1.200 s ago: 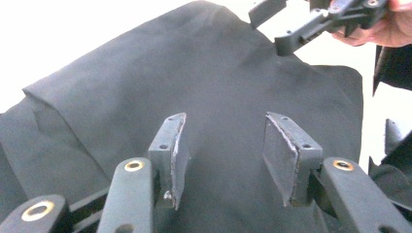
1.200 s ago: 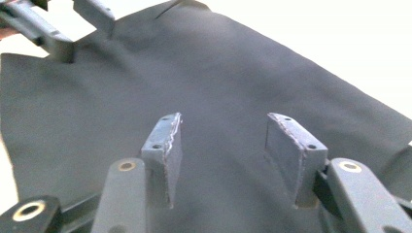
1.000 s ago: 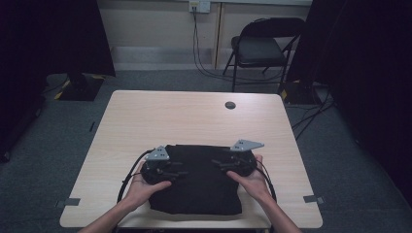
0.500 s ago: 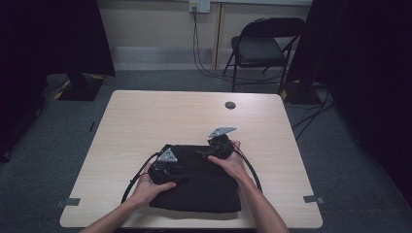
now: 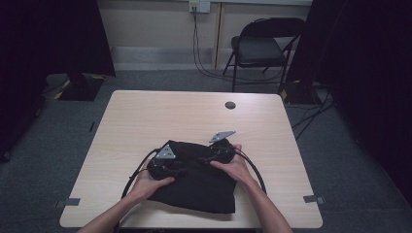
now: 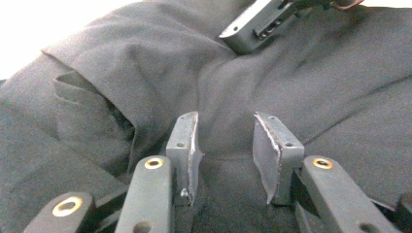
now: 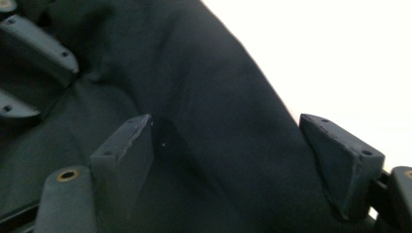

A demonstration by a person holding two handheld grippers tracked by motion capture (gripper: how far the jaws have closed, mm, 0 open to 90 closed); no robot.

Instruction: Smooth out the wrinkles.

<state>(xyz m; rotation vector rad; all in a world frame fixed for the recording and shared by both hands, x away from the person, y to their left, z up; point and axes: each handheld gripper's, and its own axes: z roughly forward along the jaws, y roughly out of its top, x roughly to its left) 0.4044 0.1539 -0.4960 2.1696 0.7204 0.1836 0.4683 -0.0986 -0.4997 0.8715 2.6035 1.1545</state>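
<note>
On one table [image 5: 145,116], one black garment [image 5: 204,184], two tongs

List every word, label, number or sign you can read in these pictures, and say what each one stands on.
None can be read. The black cloth shows no print or tag in the high view or either gripper view. The left gripper, the right gripper and the bare table carry no lettering. The wall outlet is too small to show any marking.

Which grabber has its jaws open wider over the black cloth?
The right gripper. Its jaws stand far apart, straddling a fold at the edge of the black cloth. The left gripper has a narrower gap, with cloth bunched between its jaws.
</note>
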